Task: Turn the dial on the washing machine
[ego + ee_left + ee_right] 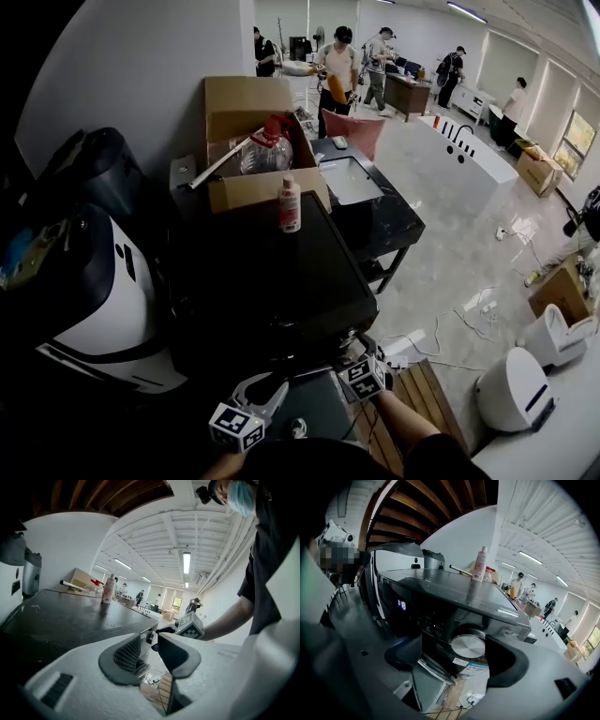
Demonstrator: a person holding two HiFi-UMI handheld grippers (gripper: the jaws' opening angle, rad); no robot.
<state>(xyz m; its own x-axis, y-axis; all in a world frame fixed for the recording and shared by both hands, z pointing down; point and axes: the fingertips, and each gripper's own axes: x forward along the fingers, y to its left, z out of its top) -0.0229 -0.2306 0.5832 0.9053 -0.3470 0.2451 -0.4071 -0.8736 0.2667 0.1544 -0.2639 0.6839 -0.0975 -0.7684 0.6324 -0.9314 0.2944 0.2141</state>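
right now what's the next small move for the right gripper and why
Probably ease the right gripper a little further forward and then close it on the silver dial. In the right gripper view its jaws stand wide apart, the dial on the washing machine front is framed between them, and neither jaw seems to touch it yet, so there is no grip to turn with.

- A pink-and-white bottle (290, 204) stands upright, just on the near side of an open cardboard box (246, 117).
- A clear jug with a red cap (265, 150) sits in that box, and a pale rod (216, 167) sticks out to its left.
- A white toilet (514, 392) stands on the floor, near right, with wooden slats (433, 394) beside it.
- A white bathtub (473, 164) lies far right.
- People (336, 70) stand far back.
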